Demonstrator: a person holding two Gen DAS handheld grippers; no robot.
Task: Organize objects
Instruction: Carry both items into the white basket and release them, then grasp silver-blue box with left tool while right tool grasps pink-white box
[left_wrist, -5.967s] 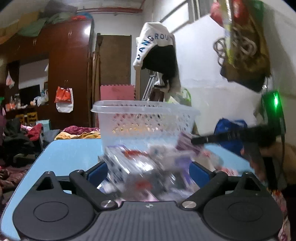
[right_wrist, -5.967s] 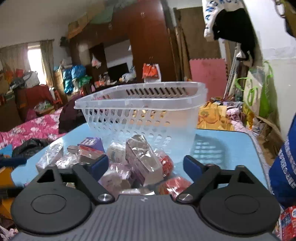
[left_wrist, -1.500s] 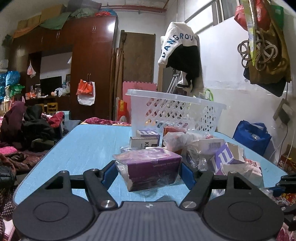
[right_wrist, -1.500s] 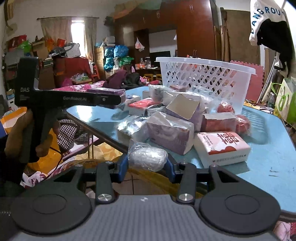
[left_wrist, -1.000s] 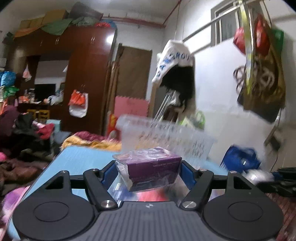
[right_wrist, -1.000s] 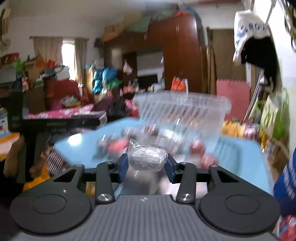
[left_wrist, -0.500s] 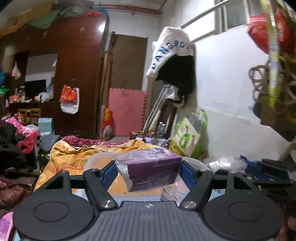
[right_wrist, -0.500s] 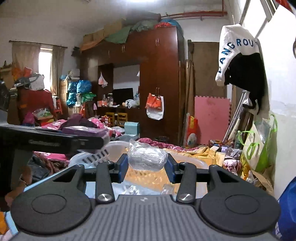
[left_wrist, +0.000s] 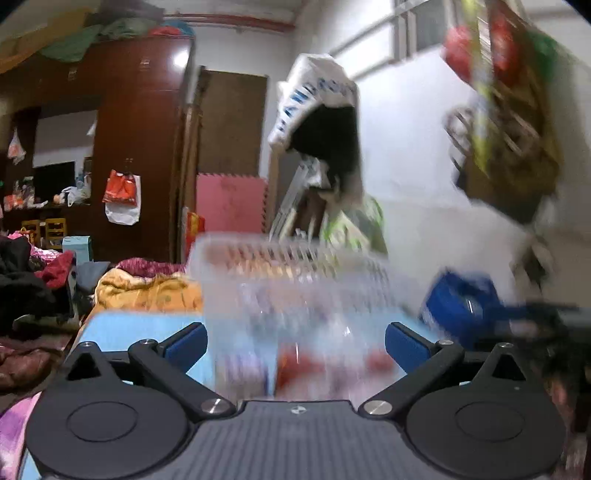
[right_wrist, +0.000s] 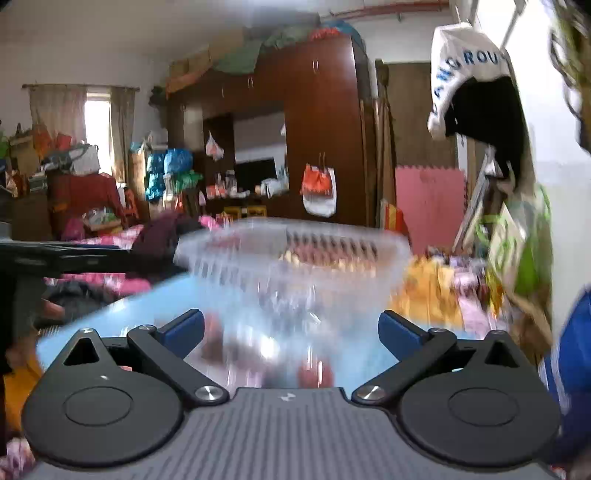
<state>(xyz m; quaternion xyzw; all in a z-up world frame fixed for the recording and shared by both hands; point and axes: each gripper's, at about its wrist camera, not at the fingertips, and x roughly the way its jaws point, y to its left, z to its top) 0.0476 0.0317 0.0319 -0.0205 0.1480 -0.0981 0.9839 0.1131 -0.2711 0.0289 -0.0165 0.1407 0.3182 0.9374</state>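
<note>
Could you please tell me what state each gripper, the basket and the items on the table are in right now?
left gripper: open, nothing between its fingers.
right gripper: open, nothing between its fingers.
basket: upright on the blue table, motion-blurred; contents cannot be made out.
packets: lying on the table in front of the basket, too blurred to identify.
</note>
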